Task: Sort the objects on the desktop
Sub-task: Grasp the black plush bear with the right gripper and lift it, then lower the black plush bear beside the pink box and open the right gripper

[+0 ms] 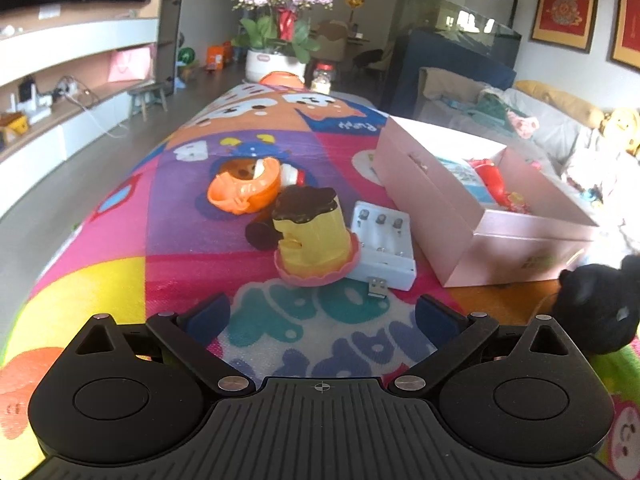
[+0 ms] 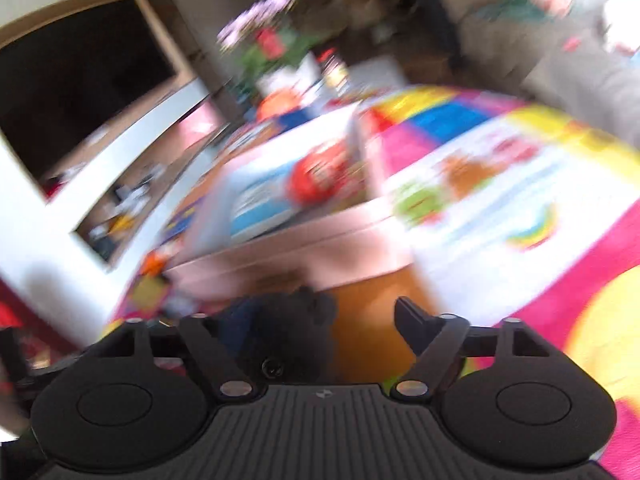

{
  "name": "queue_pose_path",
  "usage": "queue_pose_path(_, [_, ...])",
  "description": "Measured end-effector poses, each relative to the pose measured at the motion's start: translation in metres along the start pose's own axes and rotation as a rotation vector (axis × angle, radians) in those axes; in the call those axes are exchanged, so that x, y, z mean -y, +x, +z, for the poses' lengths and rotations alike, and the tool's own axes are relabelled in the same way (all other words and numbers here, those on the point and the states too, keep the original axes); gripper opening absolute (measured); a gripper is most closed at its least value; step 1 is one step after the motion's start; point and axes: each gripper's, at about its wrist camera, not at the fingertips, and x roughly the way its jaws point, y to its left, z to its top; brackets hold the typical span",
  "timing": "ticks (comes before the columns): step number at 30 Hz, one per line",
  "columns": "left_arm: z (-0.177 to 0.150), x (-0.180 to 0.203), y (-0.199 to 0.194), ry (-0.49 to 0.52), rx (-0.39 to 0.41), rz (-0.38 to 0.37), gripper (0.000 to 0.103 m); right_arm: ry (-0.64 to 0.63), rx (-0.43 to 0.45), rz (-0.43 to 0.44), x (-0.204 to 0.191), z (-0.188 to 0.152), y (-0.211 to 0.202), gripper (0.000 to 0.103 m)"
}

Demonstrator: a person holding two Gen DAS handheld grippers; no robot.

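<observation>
My left gripper (image 1: 320, 314) is open and empty, low over the colourful mat. Just ahead of it lie a yellow pudding-shaped toy (image 1: 314, 236) with a pink base, a white battery charger (image 1: 382, 246) to its right, and an orange toy (image 1: 244, 186) further back. A pink open box (image 1: 472, 216) with a red toy (image 1: 494, 180) inside stands at the right. A black fuzzy object (image 1: 600, 308) lies at the right edge. The right wrist view is blurred. My right gripper (image 2: 320, 320) is open, with the black fuzzy object (image 2: 288, 332) against its left finger. The pink box (image 2: 304, 240) is ahead.
A flower pot (image 1: 276, 60) and a small jar (image 1: 322, 80) stand at the mat's far end. A sofa with toys (image 1: 560, 120) runs along the right. A shelf unit (image 1: 60, 92) lies to the left across the floor.
</observation>
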Motion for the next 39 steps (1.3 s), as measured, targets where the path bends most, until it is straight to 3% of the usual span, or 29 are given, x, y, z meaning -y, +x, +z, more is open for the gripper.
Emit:
queue_pose_path(2, [0.000, 0.004, 0.000, 0.018, -0.003, 0.027, 0.102, -0.032, 0.053, -0.067, 0.003, -0.005, -0.008, 0.085])
queue_pose_path(6, [0.003, 0.014, 0.000, 0.080, -0.008, 0.053, 0.102, -0.022, 0.116, -0.076, 0.014, -0.020, -0.022, 0.098])
queue_pose_path(9, [0.008, 0.025, 0.004, 0.117, -0.014, 0.015, 0.102, -0.035, 0.168, -0.119, 0.017, -0.033, -0.027, 0.101])
queue_pose_path(14, [0.017, 0.043, 0.026, 0.171, -0.047, -0.053, 0.100, -0.029, 0.136, -0.079, 0.024, -0.053, -0.024, 0.103])
queue_pose_path(15, [0.019, 0.046, 0.031, 0.188, -0.045, -0.037, 0.095, -0.036, 0.134, -0.084, 0.023, -0.054, -0.024, 0.103])
queue_pose_path(17, [0.023, 0.048, 0.043, 0.220, -0.046, -0.004, 0.065, -0.055, 0.143, -0.077, 0.021, -0.056, -0.023, 0.103])
queue_pose_path(19, [0.029, 0.046, 0.050, 0.208, -0.058, -0.009, 0.055, -0.063, 0.124, -0.073, 0.019, -0.057, -0.018, 0.103])
queue_pose_path(26, [0.013, 0.058, 0.022, 0.298, -0.052, -0.013, 0.053, -0.054, 0.082, -0.054, 0.021, -0.054, -0.011, 0.103])
queue_pose_path(31, [-0.017, 0.061, -0.021, 0.309, -0.095, -0.145, 0.055, -0.208, 0.103, -0.085, 0.002, -0.026, -0.007, 0.103])
queue_pose_path(33, [-0.027, 0.063, -0.030, 0.306, -0.114, -0.207, 0.061, -0.263, 0.110, -0.065, -0.008, -0.009, -0.001, 0.103])
queue_pose_path(35, [-0.035, 0.064, -0.036, 0.305, -0.119, -0.232, 0.072, -0.293, 0.108, -0.049, -0.016, 0.006, 0.012, 0.103])
queue_pose_path(36, [-0.037, 0.065, -0.038, 0.299, -0.120, -0.240, 0.072, -0.295, 0.102, -0.059, -0.018, 0.013, 0.022, 0.103])
queue_pose_path(39, [-0.039, 0.063, -0.040, 0.279, -0.113, -0.242, 0.076, -0.216, 0.045, -0.027, -0.019, 0.030, 0.054, 0.103])
